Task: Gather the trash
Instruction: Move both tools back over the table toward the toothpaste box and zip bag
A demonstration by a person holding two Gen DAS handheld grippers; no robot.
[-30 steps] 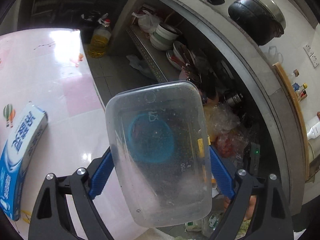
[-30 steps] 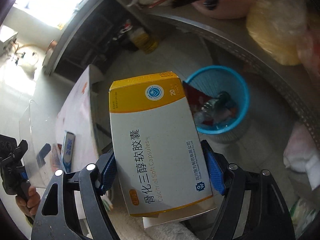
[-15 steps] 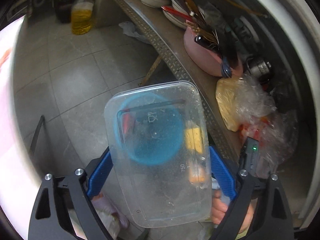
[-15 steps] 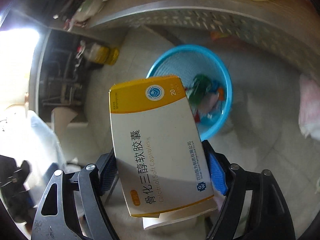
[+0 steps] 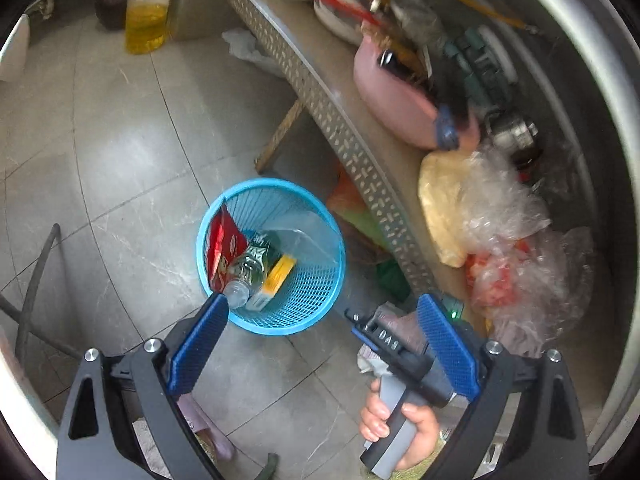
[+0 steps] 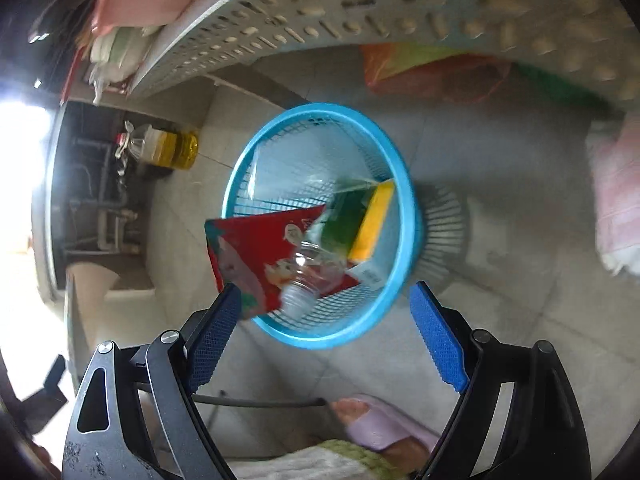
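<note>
left gripper (image 5: 320,312): jaws spread, just opened further, nothing between them | right gripper (image 6: 324,304): same, empty | blue bin (image 5: 256,188): on floor below both, holds clear container (image 5: 296,240), yellow-white box (image 5: 272,280) | step: drop done | next: fetch remaining trash

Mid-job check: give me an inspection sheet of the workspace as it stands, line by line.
Surface: grey tiled floor, bare around the bin.
Job's things: blue mesh bin upright on the floor, holding a red wrapper, a clear bottle, a yellow-and-white box and clear plastic.
Clutter: oil jug on the floor; bags and a pink basin on the perforated metal shelf.
Grippers: left gripper and right gripper both open above the bin, jaws just widened, nothing between the fingers.
Cables: dark hose on the floor.
Surroundings: a person's slippered foot.
</note>
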